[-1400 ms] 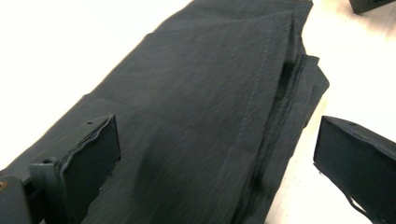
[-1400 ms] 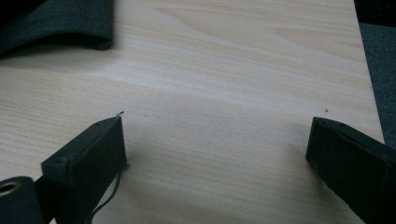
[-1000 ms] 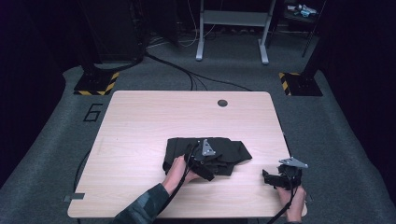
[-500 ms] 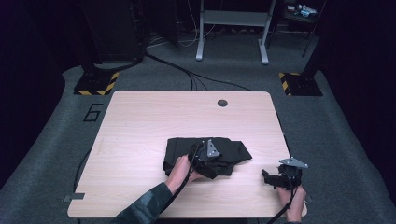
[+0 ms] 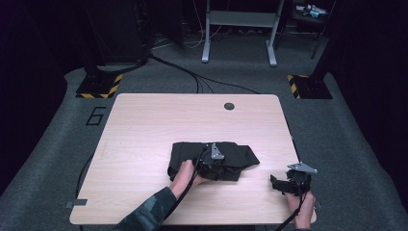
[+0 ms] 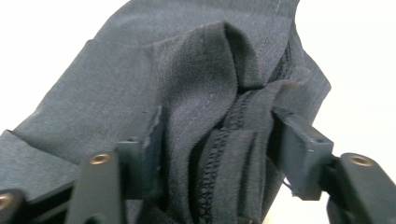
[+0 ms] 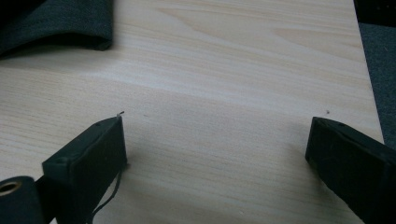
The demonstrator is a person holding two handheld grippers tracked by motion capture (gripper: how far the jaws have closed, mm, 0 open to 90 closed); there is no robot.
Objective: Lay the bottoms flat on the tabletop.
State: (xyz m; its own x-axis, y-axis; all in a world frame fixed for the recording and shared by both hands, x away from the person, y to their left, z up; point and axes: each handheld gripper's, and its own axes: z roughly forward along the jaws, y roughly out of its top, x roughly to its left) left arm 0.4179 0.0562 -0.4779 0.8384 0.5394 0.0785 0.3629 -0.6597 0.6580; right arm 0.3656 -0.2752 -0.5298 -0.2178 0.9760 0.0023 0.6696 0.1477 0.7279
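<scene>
A dark grey garment (image 5: 240, 156) lies crumpled on the front middle of the wooden table (image 5: 159, 120). My left gripper (image 5: 215, 161) sits on the garment's middle, held by a hand that comes in from below. In the left gripper view a thick fold of the garment (image 6: 196, 84), with a stitched seam, fills the gap of the left gripper (image 6: 219, 140), both pads pressing on it. My right gripper (image 5: 276, 183) rests near the table's front right corner. In its own view the right gripper (image 7: 215, 140) stands open over bare wood, with a garment edge (image 7: 56, 23) far off at upper left.
A round cable hole (image 5: 229, 106) sits at the table's back middle. The table's right edge (image 7: 369, 93) runs close to the right gripper. On the grey carpet are a painted 6 (image 5: 95, 116), cables (image 5: 192, 77), striped bases (image 5: 98, 89) and a metal frame (image 5: 238, 29).
My left gripper has slid a little to the right across the garment, bunching the cloth with it. The right gripper has stayed put.
</scene>
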